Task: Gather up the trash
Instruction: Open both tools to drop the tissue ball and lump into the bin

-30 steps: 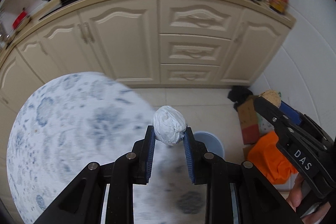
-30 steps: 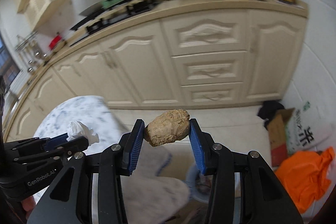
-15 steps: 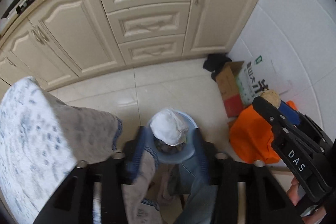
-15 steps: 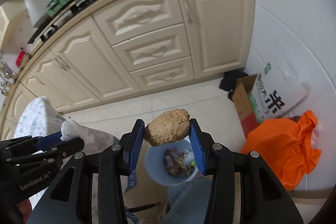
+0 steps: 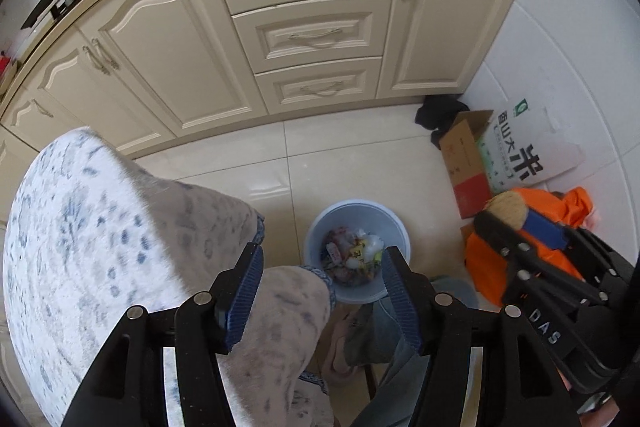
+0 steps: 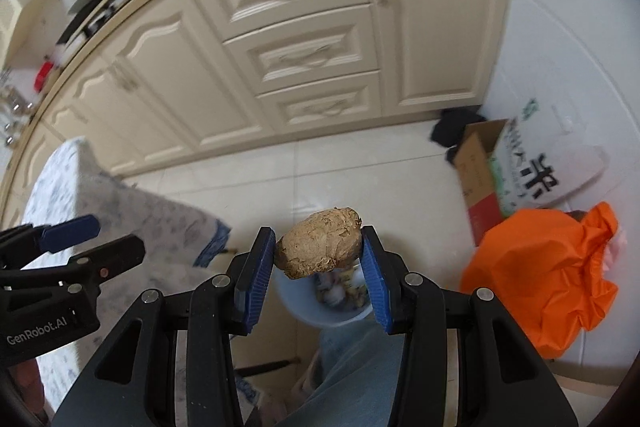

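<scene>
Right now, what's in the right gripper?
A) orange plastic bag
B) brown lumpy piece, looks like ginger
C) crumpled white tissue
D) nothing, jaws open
B: in the right wrist view the right gripper is shut on a brown lumpy piece, pinched between its blue pads above the blue trash bin; the orange bag lies on the floor to the side.

Left gripper point(image 5: 320, 291) held above a round pale-blue plastic bin point(image 5: 394, 227) on the cream floor tiles, jaws spread wide, nothing between the blue ribbed pads point(image 5: 244, 293). Mixed wrappers and white crumpled paper point(image 5: 352, 257) inside the bin. Left of the bin, a blue-flecked white tablecloth point(image 5: 100, 235). Right of the bin, right gripper point(image 5: 516, 223) clamping a brown lump point(image 5: 506, 209), orange plastic bag point(image 5: 568, 203) behind.
</scene>
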A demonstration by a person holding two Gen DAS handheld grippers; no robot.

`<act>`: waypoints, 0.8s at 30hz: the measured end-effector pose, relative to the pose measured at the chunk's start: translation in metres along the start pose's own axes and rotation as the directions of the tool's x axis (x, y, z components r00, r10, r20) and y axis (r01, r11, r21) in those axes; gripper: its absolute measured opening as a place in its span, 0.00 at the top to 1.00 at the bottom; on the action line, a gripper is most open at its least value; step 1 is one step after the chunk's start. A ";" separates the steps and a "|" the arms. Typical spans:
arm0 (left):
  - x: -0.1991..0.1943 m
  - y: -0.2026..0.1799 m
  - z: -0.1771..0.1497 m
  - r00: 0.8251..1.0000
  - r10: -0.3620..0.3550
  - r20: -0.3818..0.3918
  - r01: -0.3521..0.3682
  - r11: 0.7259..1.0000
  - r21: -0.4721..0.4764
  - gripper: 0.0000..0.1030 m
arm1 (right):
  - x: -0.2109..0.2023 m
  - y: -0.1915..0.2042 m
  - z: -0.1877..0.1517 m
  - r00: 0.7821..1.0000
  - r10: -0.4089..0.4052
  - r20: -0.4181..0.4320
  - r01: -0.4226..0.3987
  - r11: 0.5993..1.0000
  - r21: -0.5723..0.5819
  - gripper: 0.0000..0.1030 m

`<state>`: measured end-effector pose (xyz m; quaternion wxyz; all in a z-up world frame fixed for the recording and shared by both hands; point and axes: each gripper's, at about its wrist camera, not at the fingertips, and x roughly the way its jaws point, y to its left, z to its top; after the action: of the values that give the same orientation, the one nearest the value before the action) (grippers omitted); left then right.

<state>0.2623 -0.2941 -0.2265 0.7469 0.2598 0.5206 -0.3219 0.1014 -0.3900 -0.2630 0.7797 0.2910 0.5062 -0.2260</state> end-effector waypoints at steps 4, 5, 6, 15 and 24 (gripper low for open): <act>-0.008 0.011 -0.007 1.000 0.012 0.001 -0.012 1.000 -0.017 0.44 | -0.004 0.009 0.000 1.000 -0.018 0.016 0.018 1.000 0.009 0.18; -0.011 0.014 -0.009 1.000 0.016 0.000 -0.016 1.000 -0.018 0.44 | -0.008 0.009 0.000 0.999 -0.028 0.039 0.027 1.000 0.016 0.13; -0.014 0.015 -0.010 1.000 0.023 0.003 -0.023 1.000 -0.020 0.44 | -0.010 0.010 0.001 0.998 -0.037 0.047 0.037 0.999 0.015 0.13; -0.058 0.022 -0.054 0.994 0.086 0.067 -0.080 0.993 -0.084 0.44 | -0.044 0.021 -0.008 0.994 -0.018 0.110 0.020 1.000 -0.015 0.13; -0.130 0.045 -0.128 0.972 0.144 0.186 -0.087 0.954 -0.286 0.43 | -0.095 0.054 -0.024 0.976 0.052 0.210 -0.024 0.991 -0.131 0.06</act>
<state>0.1855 -0.1445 -0.1421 0.8429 0.1487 0.4647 -0.2268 0.0838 -0.3289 -0.1713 0.8506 0.2243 0.4277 -0.2080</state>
